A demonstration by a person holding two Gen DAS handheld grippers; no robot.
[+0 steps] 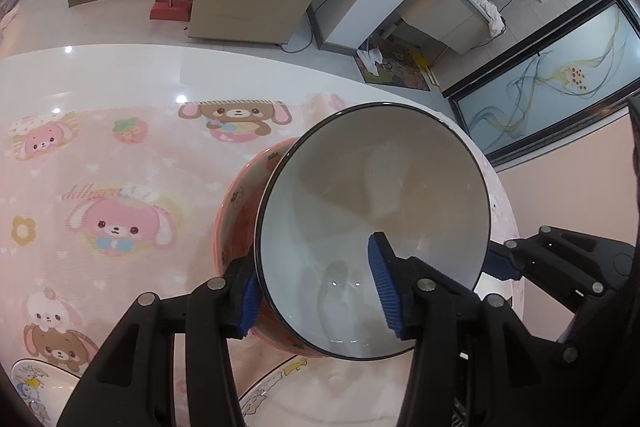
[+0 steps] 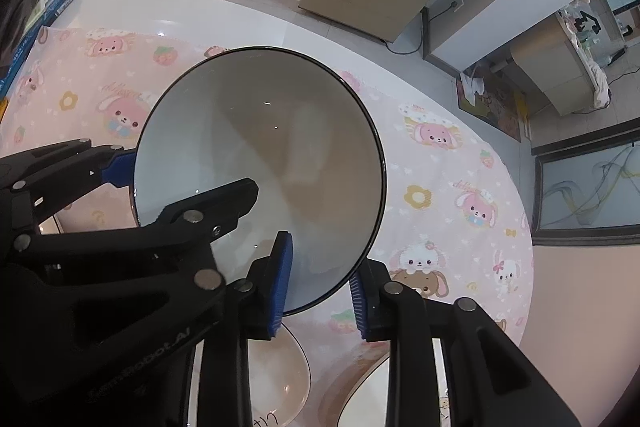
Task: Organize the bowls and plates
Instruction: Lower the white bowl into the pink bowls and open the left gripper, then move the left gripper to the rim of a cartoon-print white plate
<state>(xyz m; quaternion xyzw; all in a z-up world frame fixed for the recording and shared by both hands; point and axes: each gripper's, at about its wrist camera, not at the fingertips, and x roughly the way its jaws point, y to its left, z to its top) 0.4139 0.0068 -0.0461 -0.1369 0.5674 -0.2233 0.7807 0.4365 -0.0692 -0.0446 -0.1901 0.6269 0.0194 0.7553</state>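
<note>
white black-rimmed ceramic bowl [image 1: 372, 211] is nested in the pink strawberry-print bowl [image 1: 240, 223]; its rim is straddled, not pinched, by both part-open hand-held grippers, left [image 1: 316, 291] and right [image 2: 318, 285]. cartoon plates [image 1: 272, 395] beside it are left unstacked.

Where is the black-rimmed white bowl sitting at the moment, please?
In both wrist views the black-rimmed white bowl sits centre frame, nested in a pink bowl on the pink tablecloth, each gripper's fingers straddling its rim.

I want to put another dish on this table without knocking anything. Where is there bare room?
The pink cloth lies bare left of the nested bowls, up to the white table edge; in the right view it is also bare right of them. It is crowded near the cameras: plates sit under both grippers.
</note>
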